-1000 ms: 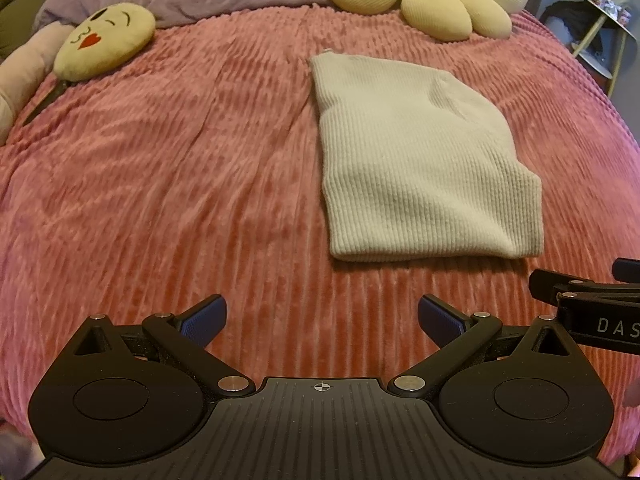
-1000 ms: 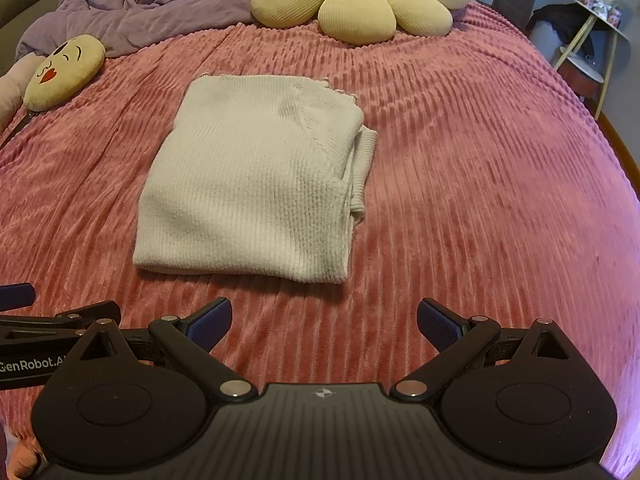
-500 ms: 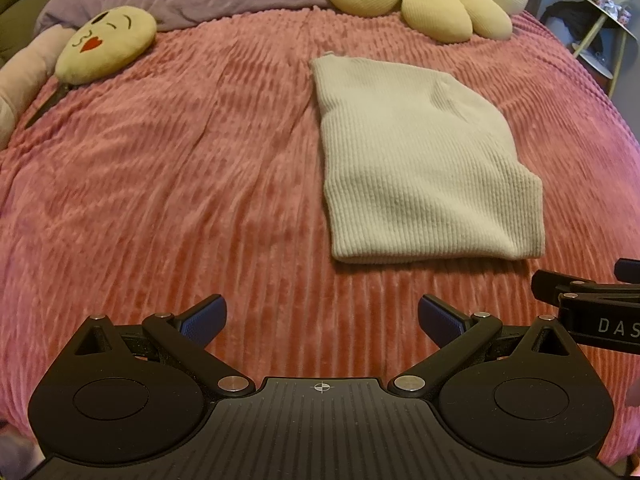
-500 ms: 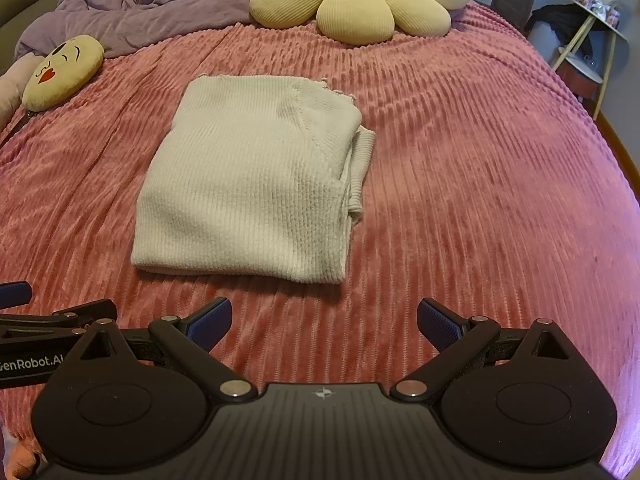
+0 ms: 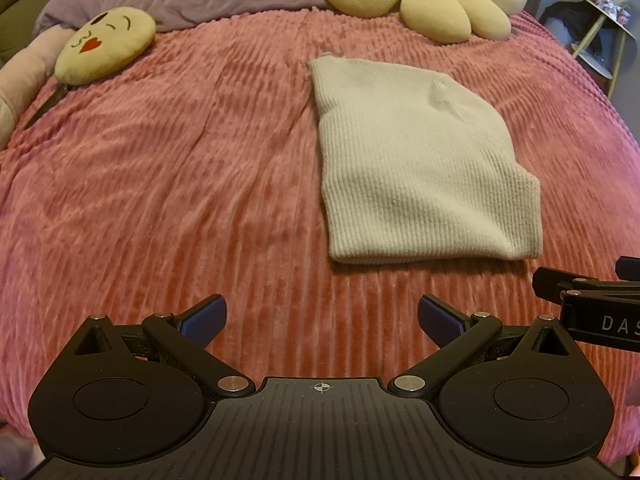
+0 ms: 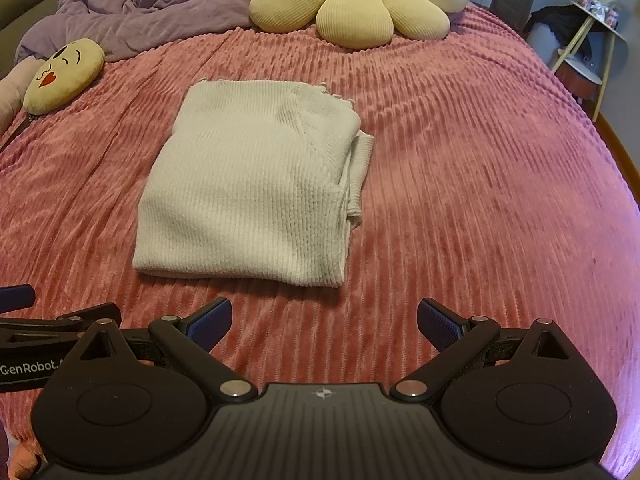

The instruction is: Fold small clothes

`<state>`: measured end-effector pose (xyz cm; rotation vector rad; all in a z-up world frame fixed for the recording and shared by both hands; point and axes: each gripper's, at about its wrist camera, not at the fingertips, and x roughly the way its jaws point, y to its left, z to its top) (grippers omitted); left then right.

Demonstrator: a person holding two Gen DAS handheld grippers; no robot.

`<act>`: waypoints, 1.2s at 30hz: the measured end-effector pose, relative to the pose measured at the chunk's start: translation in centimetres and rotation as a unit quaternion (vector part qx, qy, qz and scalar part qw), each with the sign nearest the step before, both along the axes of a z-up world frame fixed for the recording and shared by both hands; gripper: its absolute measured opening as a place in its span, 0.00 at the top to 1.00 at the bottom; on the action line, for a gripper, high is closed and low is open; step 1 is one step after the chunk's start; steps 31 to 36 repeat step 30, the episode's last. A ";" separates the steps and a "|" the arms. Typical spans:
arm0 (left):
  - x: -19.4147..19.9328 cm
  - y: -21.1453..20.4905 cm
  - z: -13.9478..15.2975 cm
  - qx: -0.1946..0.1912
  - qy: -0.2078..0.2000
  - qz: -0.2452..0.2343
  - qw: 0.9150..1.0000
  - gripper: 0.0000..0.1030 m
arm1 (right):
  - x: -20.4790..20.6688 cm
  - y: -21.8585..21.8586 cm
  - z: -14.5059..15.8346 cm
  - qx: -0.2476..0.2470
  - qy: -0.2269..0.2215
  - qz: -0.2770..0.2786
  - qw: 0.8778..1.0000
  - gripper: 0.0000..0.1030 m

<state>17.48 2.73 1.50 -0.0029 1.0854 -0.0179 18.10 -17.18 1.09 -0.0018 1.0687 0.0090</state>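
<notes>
A cream ribbed knit garment (image 5: 420, 164) lies folded into a compact rectangle on the pink ribbed bedspread (image 5: 180, 184). In the right wrist view the garment (image 6: 256, 188) shows a sleeve edge tucked along its right side. My left gripper (image 5: 320, 318) is open and empty, near the bed's front edge, below and left of the garment. My right gripper (image 6: 324, 320) is open and empty, just in front of the garment's near edge. Each gripper shows at the side of the other's view.
A yellow flower cushion (image 6: 356, 0) and a purple blanket (image 6: 136, 4) lie at the bed's far end. A kissing-face emoji pillow (image 5: 104, 46) lies far left. A small side table (image 6: 588, 44) stands beyond the bed's right edge.
Both grippers have drifted very slightly; the garment sits a touch lower in the views. Nothing was taken hold of or let go.
</notes>
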 end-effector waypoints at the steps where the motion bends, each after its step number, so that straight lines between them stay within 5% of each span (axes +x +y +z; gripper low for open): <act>1: 0.0 0.0 0.0 0.000 0.000 0.000 1.000 0.00 | 0.0 0.0 0.0 0.000 0.000 0.000 1.000 0.04; 13: -0.4 -0.5 -0.2 0.035 -0.015 -0.007 0.999 0.00 | -0.1 -0.2 0.0 -0.001 -0.001 -0.002 1.000 0.04; 36: -0.4 -0.4 -0.3 0.013 -0.005 -0.005 1.000 0.00 | -0.1 -0.2 0.1 -0.008 -0.004 -0.002 1.000 0.04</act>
